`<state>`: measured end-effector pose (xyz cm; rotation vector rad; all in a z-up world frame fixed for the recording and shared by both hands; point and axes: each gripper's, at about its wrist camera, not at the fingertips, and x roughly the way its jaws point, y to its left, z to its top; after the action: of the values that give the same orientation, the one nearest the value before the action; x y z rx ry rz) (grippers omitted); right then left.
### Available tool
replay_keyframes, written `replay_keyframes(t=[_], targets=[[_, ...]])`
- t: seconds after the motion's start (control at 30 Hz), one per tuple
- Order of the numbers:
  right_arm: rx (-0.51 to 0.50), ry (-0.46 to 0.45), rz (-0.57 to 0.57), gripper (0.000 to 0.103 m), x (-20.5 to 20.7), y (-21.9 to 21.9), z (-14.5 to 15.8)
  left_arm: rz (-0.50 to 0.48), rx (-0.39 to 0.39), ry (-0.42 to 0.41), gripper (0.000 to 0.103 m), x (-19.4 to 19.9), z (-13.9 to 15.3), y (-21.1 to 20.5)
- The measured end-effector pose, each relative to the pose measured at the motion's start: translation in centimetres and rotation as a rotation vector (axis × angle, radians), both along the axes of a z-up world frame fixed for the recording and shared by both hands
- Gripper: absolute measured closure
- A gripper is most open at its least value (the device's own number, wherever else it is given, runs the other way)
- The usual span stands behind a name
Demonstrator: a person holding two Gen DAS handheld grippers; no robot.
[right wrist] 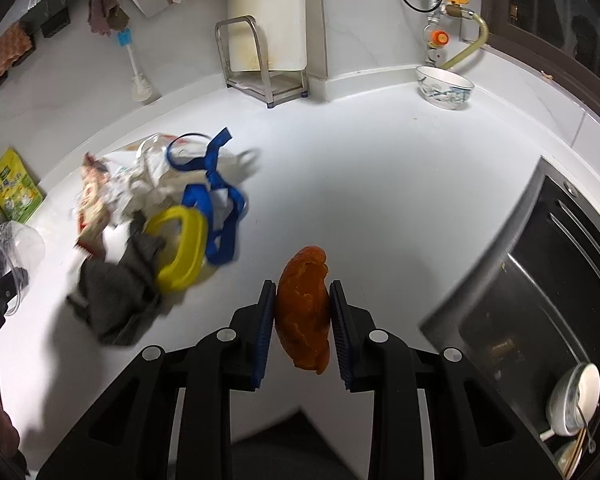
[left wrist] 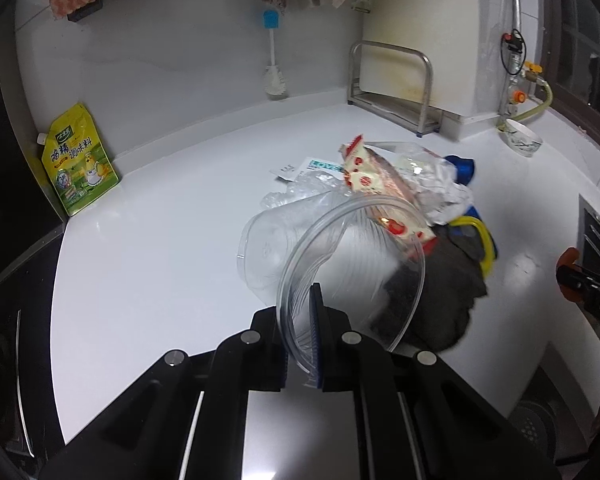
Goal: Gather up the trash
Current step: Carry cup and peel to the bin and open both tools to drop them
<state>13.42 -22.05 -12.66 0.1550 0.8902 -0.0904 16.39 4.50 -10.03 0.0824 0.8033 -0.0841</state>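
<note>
An orange peel (right wrist: 305, 312) and a tilted clear plastic cup (left wrist: 352, 272) are held above the littered counter.

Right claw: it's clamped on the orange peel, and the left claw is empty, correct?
Not quite. The right claw does grip the orange peel, but the left wrist view shows the left claw shut on the rim of a clear plastic tub.

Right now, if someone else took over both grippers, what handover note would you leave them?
Left gripper: shut on the rim of a clear plastic cup, held tilted above the white counter.
Right gripper: shut on an orange peel piece.
Left on the counter: the red-and-white snack wrapper, crumpled white paper, blue ribbon, yellow plastic ring, grey cloth.
No bin in view.
</note>
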Motion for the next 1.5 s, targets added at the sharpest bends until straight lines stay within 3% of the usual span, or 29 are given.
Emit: replay_keyframes(t=[0.4, 0.77, 1.1, 1.5], targets=[[0.04, 0.021, 0.061, 0.077, -9.9, 1.1, 1.5, -0.091, -0.016, 0.022, 0.093, -9.9, 1.9, -4.2], [0.058, 0.08, 0.099, 0.077, -18.1, 0.4, -0.3, -0.15, -0.011, 0.101, 0.093, -17.2, 0.2, -8.6], [0.121, 0.164, 0.101, 0.077, -21.0, -0.6, -3.9, -0.224, -0.006, 0.223, 0.093, -20.4, -4.1, -11.8], [0.154, 0.233, 0.136, 0.076, -19.9, -0.2, -8.2, -0.239, 0.001, 0.338, 0.092, -19.9, -9.3, -13.0]])
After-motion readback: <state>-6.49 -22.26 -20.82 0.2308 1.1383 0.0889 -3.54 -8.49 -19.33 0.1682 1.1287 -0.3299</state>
